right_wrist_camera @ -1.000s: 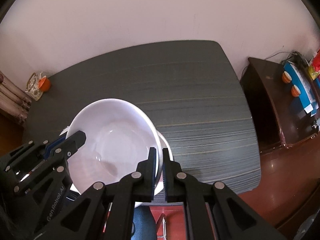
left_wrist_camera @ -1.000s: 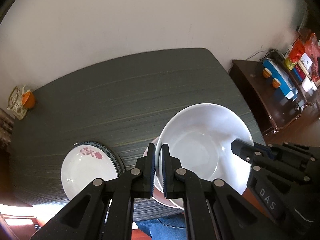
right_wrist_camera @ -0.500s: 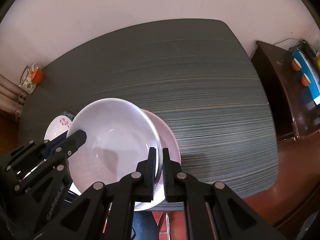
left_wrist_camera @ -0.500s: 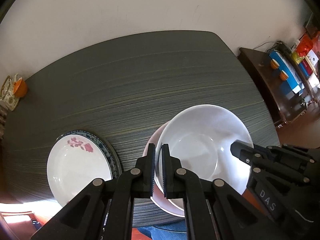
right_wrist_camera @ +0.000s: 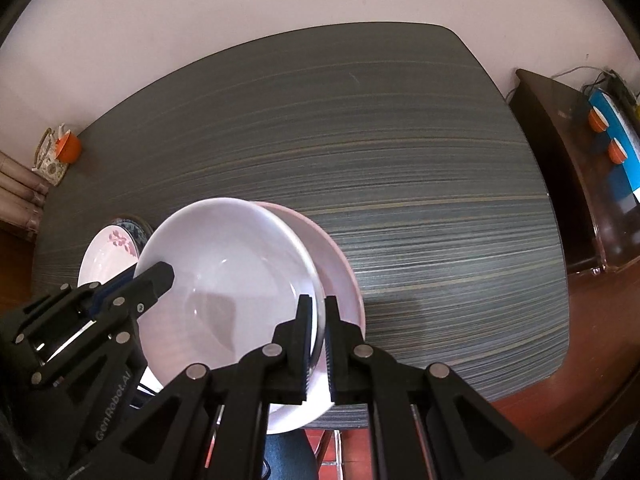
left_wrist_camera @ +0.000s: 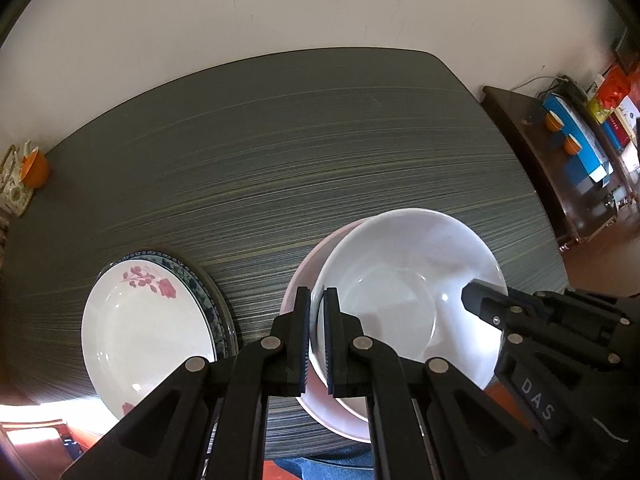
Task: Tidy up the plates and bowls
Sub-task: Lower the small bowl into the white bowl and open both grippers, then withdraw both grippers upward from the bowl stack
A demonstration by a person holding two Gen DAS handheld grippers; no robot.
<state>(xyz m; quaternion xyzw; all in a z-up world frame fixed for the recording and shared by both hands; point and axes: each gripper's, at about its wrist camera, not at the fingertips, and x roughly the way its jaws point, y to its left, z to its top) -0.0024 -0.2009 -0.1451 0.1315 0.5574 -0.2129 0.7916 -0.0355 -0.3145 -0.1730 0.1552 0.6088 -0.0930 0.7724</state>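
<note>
While each hand-held gripper (left_wrist_camera: 317,316) (right_wrist_camera: 318,322) pinches opposite rims, white bowl (left_wrist_camera: 408,292) hangs.

bowl (left_wrist_camera: 404,300) over wider bowl (left_wrist_camera: 304,292) at counter (left_wrist_camera: 320,152) near edge | stacked plates (left_wrist_camera: 144,332) left

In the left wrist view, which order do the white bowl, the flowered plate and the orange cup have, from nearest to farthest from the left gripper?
1. White bowl: its rim is pinched by the left gripper.
2. Flowered plate: on the table, to the left.
3. Orange cup: at the far left table corner.
</note>
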